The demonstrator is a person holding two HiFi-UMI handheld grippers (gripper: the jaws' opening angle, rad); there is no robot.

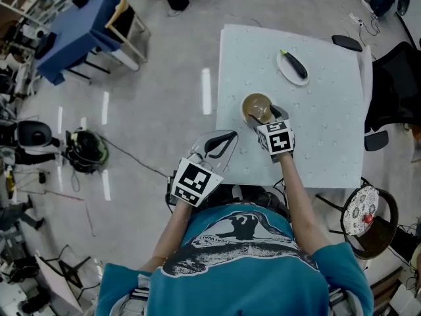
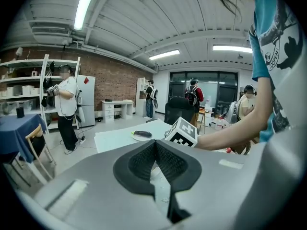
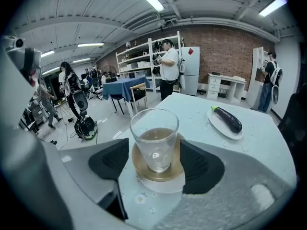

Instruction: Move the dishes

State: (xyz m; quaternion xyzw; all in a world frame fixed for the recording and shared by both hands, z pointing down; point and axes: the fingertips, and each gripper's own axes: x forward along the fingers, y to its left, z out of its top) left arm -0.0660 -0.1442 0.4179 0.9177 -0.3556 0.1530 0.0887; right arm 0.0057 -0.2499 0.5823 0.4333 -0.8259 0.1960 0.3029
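Observation:
A clear glass [image 3: 154, 137] with a little liquid stands upright on a golden-brown saucer [image 3: 158, 174] on the pale table cloth [image 1: 322, 130]. My right gripper [image 3: 153, 146] is open, its dark pads [image 3: 111, 159] on either side of the glass and saucer, apart from both. From the head view the glass [image 1: 257, 106] sits mid-table with the right gripper [image 1: 262, 116] at its near side. Farther back lies an eggplant [image 3: 228, 119] on a white plate [image 1: 289, 70]. My left gripper [image 1: 230, 137] hovers at the table's left front edge, jaws shut and empty [image 2: 155, 145].
A black flat object [image 1: 346, 43] lies at the table's far right corner. A black office chair [image 1: 395, 78] stands to the right, and a round stool [image 1: 368, 212] at the near right. Left on the floor are a blue table [image 1: 85, 18] and a black-green device [image 1: 85, 150]. People stand around the room.

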